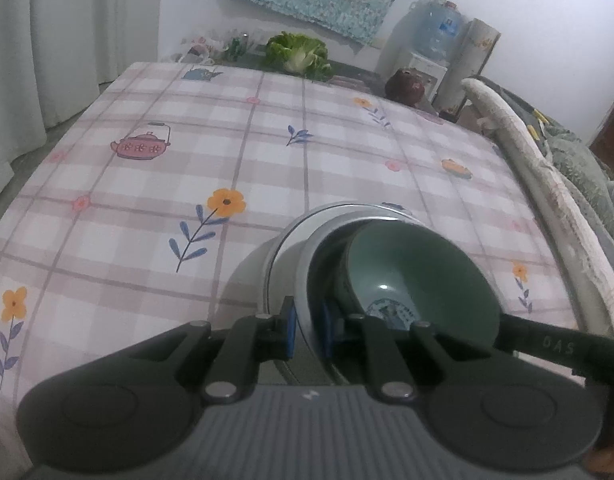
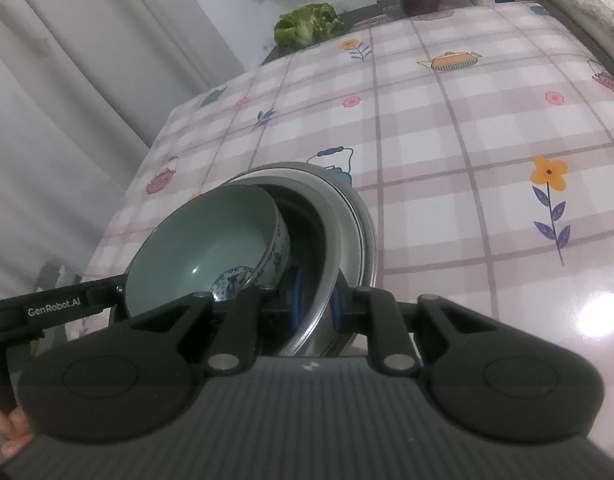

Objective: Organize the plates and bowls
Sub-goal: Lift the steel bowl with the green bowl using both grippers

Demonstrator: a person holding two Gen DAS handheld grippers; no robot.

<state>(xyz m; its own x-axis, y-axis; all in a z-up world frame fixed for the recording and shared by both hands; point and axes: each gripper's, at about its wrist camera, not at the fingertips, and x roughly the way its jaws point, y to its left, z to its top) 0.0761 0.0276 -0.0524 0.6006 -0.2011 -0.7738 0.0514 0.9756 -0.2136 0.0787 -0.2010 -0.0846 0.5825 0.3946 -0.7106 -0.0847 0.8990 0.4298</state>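
Note:
A steel bowl [image 1: 303, 248] holds a green ceramic bowl [image 1: 419, 272] with a blue pattern inside it. My left gripper [image 1: 307, 330] is shut on the steel bowl's near rim, one blue pad on each side. In the right wrist view my right gripper [image 2: 315, 302] is shut on the steel bowl's [image 2: 347, 220] rim from the opposite side, with the green bowl [image 2: 211, 248] tilted inside. Both bowls are held tilted just above the table. Each gripper's black arm shows in the other's view.
The table [image 1: 267, 152] has a pink checked cloth with flower and teapot prints. At its far end lie a lettuce [image 1: 299, 54] and a dark red round thing [image 1: 405, 86]. A water dispenser [image 1: 431, 40] stands behind. A chair back [image 1: 547, 184] runs along the right edge. Curtains hang at left.

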